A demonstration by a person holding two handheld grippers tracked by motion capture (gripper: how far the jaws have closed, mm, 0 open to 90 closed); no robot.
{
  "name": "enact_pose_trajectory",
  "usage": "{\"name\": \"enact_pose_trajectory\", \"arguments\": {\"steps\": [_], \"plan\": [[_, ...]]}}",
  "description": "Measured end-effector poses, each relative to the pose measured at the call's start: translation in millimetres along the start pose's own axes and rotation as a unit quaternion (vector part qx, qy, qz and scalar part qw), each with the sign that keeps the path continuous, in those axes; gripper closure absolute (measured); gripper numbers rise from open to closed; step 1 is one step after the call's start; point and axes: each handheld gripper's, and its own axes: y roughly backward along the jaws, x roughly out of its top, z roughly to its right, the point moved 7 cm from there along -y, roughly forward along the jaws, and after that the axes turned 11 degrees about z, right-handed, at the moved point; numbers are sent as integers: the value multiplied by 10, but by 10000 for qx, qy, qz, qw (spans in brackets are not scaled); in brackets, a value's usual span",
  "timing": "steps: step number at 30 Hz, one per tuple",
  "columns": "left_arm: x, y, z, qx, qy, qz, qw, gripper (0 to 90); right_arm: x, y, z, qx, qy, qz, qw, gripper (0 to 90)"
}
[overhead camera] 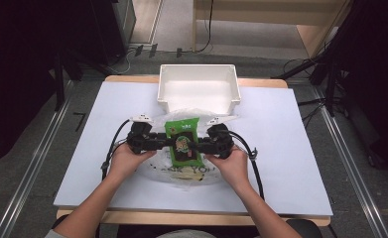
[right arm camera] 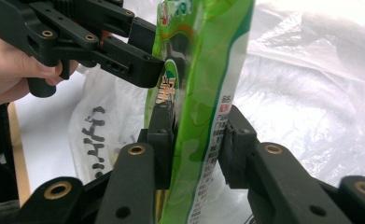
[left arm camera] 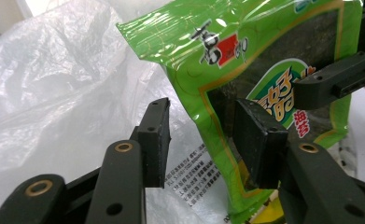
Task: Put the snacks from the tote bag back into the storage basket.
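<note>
Nearest the person, both hands hold grippers level over the white table top [overhead camera: 291,148], meeting at a green foil snack packet with a dark printed panel [overhead camera: 183,141]. The packet sits above a crumpled clear plastic bag with black lettering [overhead camera: 181,173] that lies spread on the table.

The step in hand looks like a handover of the packet from one gripper to the other. The right gripper [overhead camera: 207,145] has its jaws pressed against both faces of the packet's right edge; in the right gripper view the pads [right arm camera: 231,144] pinch the foil on either side. The left gripper [overhead camera: 158,144] has its jaws spread, with the packet's left edge [left arm camera: 208,135] standing between them; one pad lies against the printed face, the other [left arm camera: 156,135] stands clear.

Farther off, at the table's far edge, sits an empty white rectangular plastic tub [overhead camera: 199,89].

The next move probably calls for the left gripper to draw away leftward without snagging the foil, then for the right to carry the packet toward the tub or bag.
</note>
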Motion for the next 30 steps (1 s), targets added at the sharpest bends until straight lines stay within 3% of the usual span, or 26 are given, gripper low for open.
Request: {"name": "enact_pose_trajectory", "arguments": {"steps": [14, 30], "plan": [[22, 53, 31, -55, -43, -64, 10000, 501, 117, 127, -25, -15, 97, 349, 9993, 736], [-8, 70, 8, -47, -43, -193, 9998, 473, 269, 351, 101, -313, 186, 742, 9966, 735]]}}
